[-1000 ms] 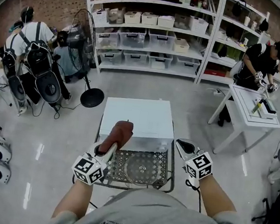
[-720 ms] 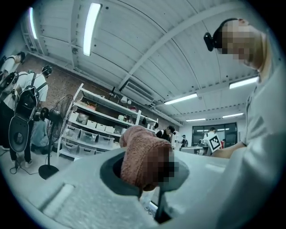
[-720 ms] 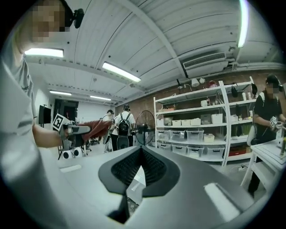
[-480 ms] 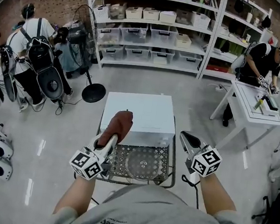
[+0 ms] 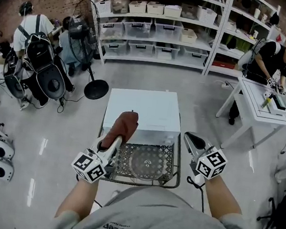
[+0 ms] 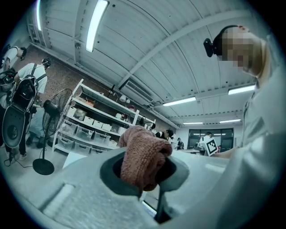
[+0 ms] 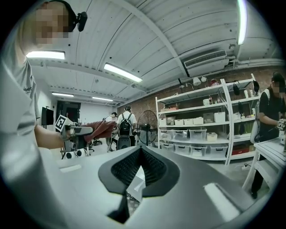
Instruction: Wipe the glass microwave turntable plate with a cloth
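The round glass turntable plate (image 5: 146,163) lies flat on a dark-framed mesh panel (image 5: 126,172) in front of the white microwave (image 5: 142,109). My left gripper (image 5: 110,144) is shut on a brown cloth (image 5: 122,126), which sticks up beyond the jaws over the panel's left part. In the left gripper view the cloth (image 6: 143,154) bulges out of the left gripper (image 6: 142,173). My right gripper (image 5: 193,142) hovers just right of the panel, shut and holding nothing. In the right gripper view the right gripper (image 7: 139,166) has its jaws together, and the cloth (image 7: 100,129) shows far left.
A standing fan (image 5: 90,38) and several people with gear (image 5: 34,58) are at the back left. Storage shelves (image 5: 158,26) run along the back wall. A white table (image 5: 259,106) with a person working at it stands to the right.
Both grippers have lifted slightly and the view has shifted a little. The cloth stays in the left gripper; the plate has not moved.
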The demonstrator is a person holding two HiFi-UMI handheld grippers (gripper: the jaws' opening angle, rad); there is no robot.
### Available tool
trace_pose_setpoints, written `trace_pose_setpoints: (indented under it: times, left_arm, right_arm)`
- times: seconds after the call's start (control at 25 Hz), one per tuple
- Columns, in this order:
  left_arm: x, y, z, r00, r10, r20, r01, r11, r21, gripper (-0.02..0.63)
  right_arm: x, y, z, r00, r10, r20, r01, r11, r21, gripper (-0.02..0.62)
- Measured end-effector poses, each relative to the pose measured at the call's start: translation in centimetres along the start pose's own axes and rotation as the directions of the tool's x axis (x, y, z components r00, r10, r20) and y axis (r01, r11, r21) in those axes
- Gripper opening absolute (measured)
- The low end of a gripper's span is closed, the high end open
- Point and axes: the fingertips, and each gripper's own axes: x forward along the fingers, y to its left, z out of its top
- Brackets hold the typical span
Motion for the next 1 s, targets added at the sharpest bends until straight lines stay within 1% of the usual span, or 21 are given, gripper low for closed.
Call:
trace_pose_setpoints:
  times: [0.52,1.0]
  left_arm:
    - [0.00,-0.17,-0.13,1.000,-0.013,-0.004,0.013,1.000,0.000,0.055]
    - [-0.85,-0.56,-0.51,1.000,-0.013,-0.003,0.013,1.000,-0.003,0.055]
  right_arm:
    - [0.17,0.15,0.15,1.000,-0.003,-0.008,0.003,1.000,-0.008,0.009]
    - [0.02,1.02,-0.20,1.000,0.004,-0.022,-0.005,0.999,-0.037,0.008]
